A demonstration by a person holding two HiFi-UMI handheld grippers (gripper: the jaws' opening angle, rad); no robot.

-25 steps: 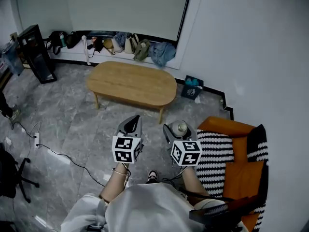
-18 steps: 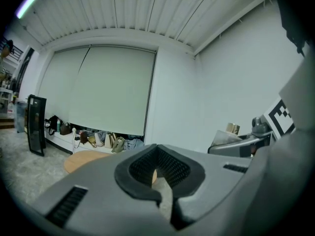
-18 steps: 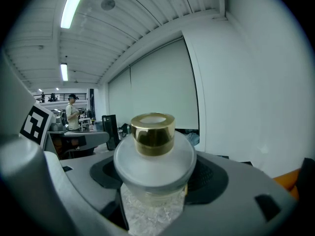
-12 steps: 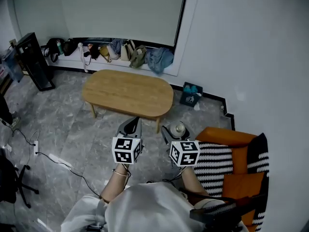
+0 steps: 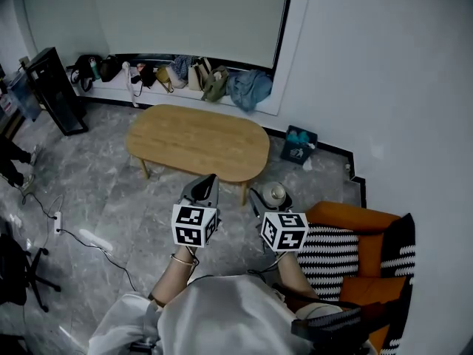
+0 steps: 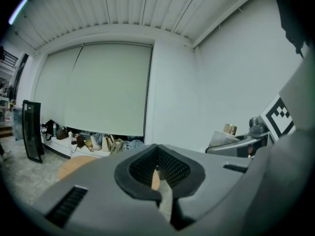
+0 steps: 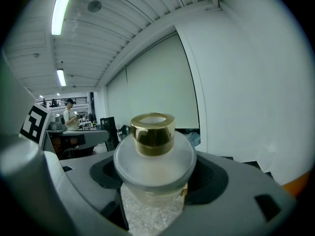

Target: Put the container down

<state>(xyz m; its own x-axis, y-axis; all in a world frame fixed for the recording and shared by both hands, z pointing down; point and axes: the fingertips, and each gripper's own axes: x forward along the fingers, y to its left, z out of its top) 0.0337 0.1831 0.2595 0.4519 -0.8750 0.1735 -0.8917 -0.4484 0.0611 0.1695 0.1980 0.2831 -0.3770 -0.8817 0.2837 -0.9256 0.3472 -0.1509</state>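
Observation:
A frosted glass container (image 7: 154, 157) with a gold collar stands upright between the jaws of my right gripper (image 7: 155, 181), which is shut on it. In the head view the container (image 5: 275, 194) shows just above the right gripper (image 5: 272, 202), held in the air near the right end of an oval wooden table (image 5: 196, 140). My left gripper (image 5: 204, 189) hangs beside it to the left, jaws shut with nothing between them. The left gripper view shows its pads (image 6: 157, 168) closed together, with the right gripper and container (image 6: 230, 130) off to the right.
An orange armchair (image 5: 353, 220) with a black-and-white striped throw (image 5: 331, 242) stands to the right. Bags and clothes (image 5: 214, 81) line a ledge under the window blind. A black unit (image 5: 50, 87) stands at left, a cable (image 5: 89, 237) crosses the marble floor, and a small bin (image 5: 298, 143) sits by the wall.
The head view has shifted a little, so the table and armchair sit slightly differently in frame. Both grippers keep their places and the container stays held.

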